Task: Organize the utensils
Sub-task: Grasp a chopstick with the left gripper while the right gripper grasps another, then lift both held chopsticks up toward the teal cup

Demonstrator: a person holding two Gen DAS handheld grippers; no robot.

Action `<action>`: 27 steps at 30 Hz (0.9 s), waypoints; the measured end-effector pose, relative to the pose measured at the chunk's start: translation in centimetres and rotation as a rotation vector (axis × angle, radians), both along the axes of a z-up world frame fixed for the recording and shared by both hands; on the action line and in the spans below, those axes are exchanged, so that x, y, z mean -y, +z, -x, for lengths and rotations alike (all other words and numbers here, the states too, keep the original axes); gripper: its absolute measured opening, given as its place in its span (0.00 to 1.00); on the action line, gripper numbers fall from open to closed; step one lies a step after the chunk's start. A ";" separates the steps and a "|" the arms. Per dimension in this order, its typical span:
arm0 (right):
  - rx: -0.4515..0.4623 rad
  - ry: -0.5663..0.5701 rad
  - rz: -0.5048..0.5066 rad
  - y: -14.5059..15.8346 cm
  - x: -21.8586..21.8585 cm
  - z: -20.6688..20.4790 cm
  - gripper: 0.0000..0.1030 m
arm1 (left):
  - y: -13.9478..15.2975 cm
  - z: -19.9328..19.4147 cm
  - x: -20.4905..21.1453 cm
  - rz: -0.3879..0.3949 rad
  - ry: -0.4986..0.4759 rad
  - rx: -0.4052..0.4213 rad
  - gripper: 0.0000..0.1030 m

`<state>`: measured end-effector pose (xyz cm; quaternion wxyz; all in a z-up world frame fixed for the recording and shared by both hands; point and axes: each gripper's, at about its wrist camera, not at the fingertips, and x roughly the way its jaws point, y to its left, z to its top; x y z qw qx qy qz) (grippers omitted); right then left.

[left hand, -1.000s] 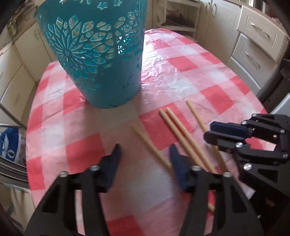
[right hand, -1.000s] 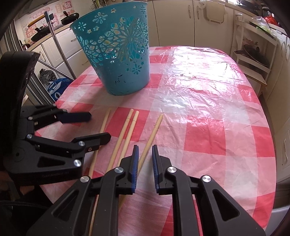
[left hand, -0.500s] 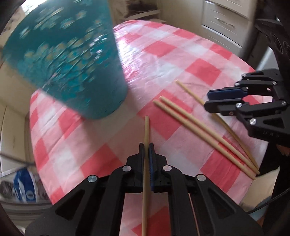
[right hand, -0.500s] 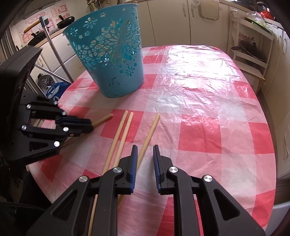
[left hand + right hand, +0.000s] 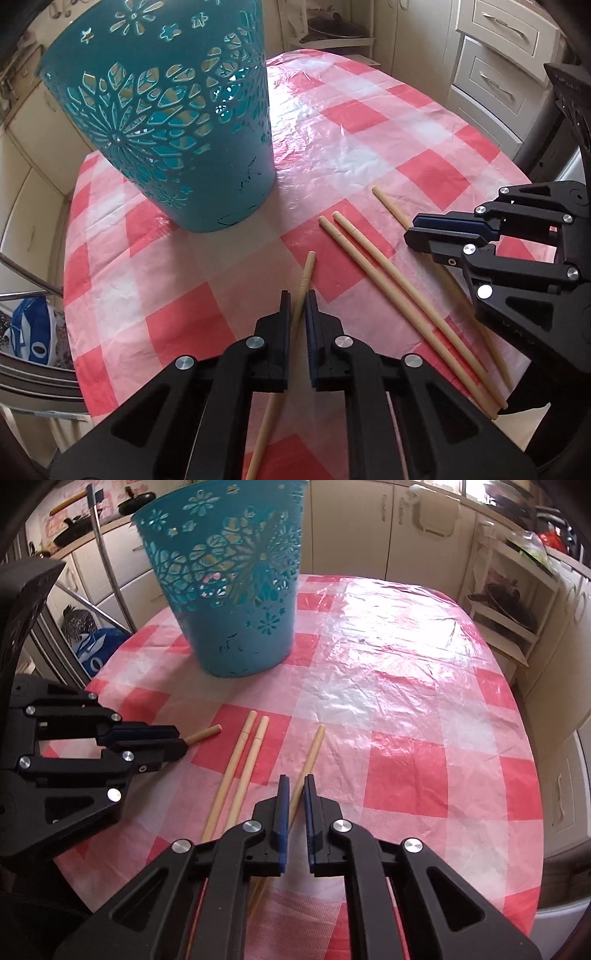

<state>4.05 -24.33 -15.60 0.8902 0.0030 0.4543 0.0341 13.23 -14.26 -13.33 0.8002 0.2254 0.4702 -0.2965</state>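
Your left gripper (image 5: 298,295) is closed on one chopstick (image 5: 307,267); your right gripper (image 5: 294,781), low centre, just closed on another chopstick (image 5: 312,751).

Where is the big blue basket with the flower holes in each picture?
Left wrist view: the blue basket stands at the upper left, on the checked tablecloth.
Right wrist view: the blue basket stands at the top, left of the middle.
Shared landmark: the pair of chopsticks lying side by side, nearer the cameras than the basket.
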 end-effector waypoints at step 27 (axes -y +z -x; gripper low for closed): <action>0.008 0.041 0.022 -0.1 -1.6 -1.2 0.06 | -0.3 0.4 0.2 0.044 -0.001 0.057 0.05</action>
